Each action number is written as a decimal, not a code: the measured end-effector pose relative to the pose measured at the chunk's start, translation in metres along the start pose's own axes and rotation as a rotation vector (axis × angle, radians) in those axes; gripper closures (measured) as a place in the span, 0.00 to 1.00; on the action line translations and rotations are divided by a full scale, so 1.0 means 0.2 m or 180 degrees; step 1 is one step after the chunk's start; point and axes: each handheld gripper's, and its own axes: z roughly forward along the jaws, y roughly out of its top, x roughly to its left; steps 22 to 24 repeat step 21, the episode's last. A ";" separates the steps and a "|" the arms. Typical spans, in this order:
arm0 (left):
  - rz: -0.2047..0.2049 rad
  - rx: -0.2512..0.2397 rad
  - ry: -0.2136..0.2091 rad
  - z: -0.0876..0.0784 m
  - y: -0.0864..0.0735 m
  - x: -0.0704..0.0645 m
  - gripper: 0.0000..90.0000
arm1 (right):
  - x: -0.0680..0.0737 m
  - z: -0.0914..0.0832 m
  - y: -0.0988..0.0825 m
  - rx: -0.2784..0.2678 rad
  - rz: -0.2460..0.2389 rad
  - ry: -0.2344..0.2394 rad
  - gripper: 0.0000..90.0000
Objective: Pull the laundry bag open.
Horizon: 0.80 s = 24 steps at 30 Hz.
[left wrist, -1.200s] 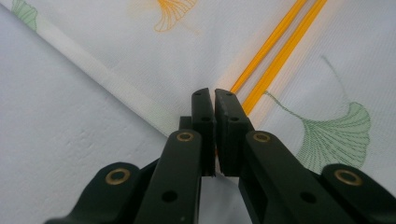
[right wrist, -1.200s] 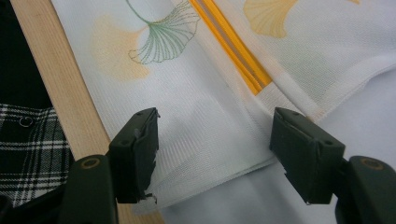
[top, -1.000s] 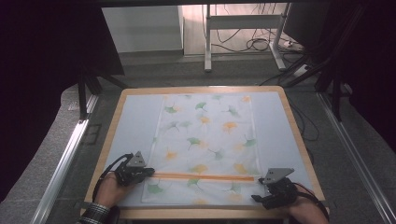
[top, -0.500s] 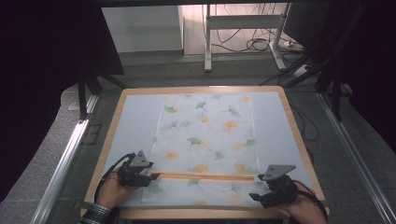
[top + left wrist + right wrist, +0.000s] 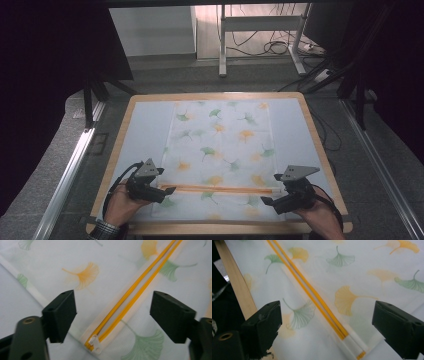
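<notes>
A white cloth printed with green and orange ginkgo leaves lies flat on the table. An orange zipper runs across its near part. My left gripper hovers at the zipper's left end. Its jaws have just been opening and stand wide apart above the white zipper pull, touching nothing. My right gripper is at the zipper's right end. Its jaws have also just been opening and straddle the zipper's end without pressing on it.
The table has a wooden rim, which lies close to my right gripper's left jaw. A metal rail runs along the floor at the left. Desk legs and cables stand beyond the far edge.
Both grippers' jaws have opened and let go of the cloth at the zipper's ends. Both hands have risen a little off the cloth.
</notes>
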 end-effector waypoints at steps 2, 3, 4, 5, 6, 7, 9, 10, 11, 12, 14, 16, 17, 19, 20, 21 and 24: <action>-0.0040 -0.0039 -0.0016 -0.01 0.01 0.00 0.16 | -0.01 0.02 0.03 -0.0044 0.0061 -0.0012 0.06; -0.0055 -0.0048 -0.0035 -0.01 0.01 0.00 0.15 | -0.01 0.03 0.04 -0.0064 0.0081 -0.0014 0.05; -0.0082 -0.0053 -0.0041 -0.01 0.02 0.00 0.15 | -0.01 0.03 0.04 -0.0064 0.0081 -0.0014 0.05; -0.0084 0.0000 -0.0045 0.00 0.01 0.00 0.10 | 0.00 0.05 0.06 -0.0129 0.0096 -0.0066 0.05; -0.0052 0.0038 -0.0026 0.01 0.01 -0.01 0.08 | 0.00 0.06 0.07 -0.0160 0.0081 -0.0122 0.05; -0.0052 0.0038 -0.0026 0.01 0.01 -0.01 0.07 | 0.00 0.06 0.07 -0.0160 0.0081 -0.0122 0.05; -0.0027 0.0090 0.0017 0.02 -0.01 -0.01 0.04 | 0.02 0.09 0.07 -0.0221 0.0028 -0.0217 0.05; -0.0065 0.0099 0.0050 0.03 -0.02 -0.01 0.03 | 0.02 0.11 0.06 -0.0214 0.0006 -0.0240 0.05; -0.0065 0.0099 0.0050 0.03 -0.02 -0.01 0.03 | 0.02 0.11 0.06 -0.0214 0.0006 -0.0240 0.05; -0.0070 0.0127 0.0094 0.05 -0.04 0.00 0.03 | 0.01 0.13 0.03 -0.0145 -0.0014 -0.0273 0.05; -0.0023 0.0139 0.0183 0.05 -0.05 0.01 0.02 | 0.00 0.14 0.00 -0.0074 -0.0006 -0.0313 0.04; 0.0003 0.0140 0.0228 0.06 -0.06 0.01 0.02 | -0.01 0.14 -0.01 -0.0053 0.0001 -0.0323 0.04; 0.0008 0.0129 0.0247 0.06 -0.07 0.01 0.01 | -0.02 0.14 -0.02 -0.0048 0.0025 -0.0324 0.05; 0.0004 0.0089 0.0258 0.05 -0.07 0.02 0.01 | -0.04 0.13 -0.03 -0.0082 0.0060 -0.0326 0.04; 0.0024 0.0050 0.0293 0.05 -0.07 0.02 0.01 | -0.05 0.11 -0.03 -0.0156 0.0078 -0.0340 0.04; 0.0024 0.0050 0.0293 0.05 -0.07 0.02 0.01 | -0.05 0.10 -0.04 -0.0182 0.0080 -0.0352 0.04; 0.0024 0.0050 0.0293 0.05 -0.07 0.02 0.01 | -0.05 0.10 -0.04 -0.0182 0.0080 -0.0352 0.04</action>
